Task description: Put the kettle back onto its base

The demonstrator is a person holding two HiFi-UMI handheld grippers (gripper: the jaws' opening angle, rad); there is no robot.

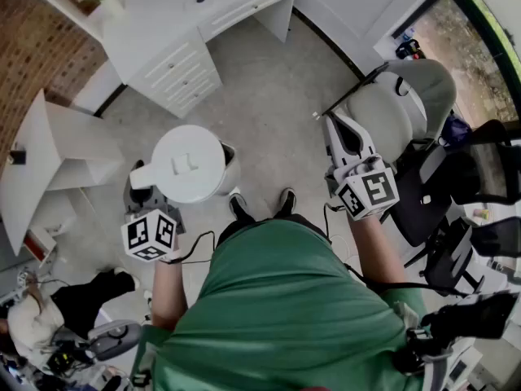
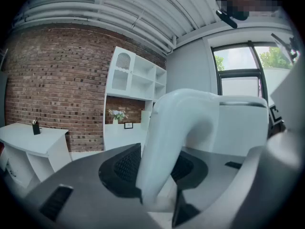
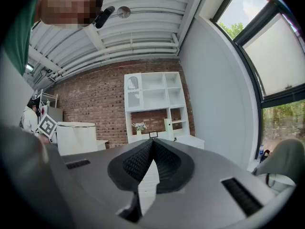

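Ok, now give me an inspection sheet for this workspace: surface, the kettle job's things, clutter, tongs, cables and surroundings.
Surface: no worktop under the tongs; grey floor below, white drawer desk ahead.
Job's things: white kettle held in the air, lid on; its base: nothing seen.
Clutter: grey office chair at the right.
Grippers: left tongs closed on the kettle handle; right tongs shut, empty.
Cables: black cable trailing from the left tongs.
Surroundings: brick wall, white shelf unit, window, another person at lower left.
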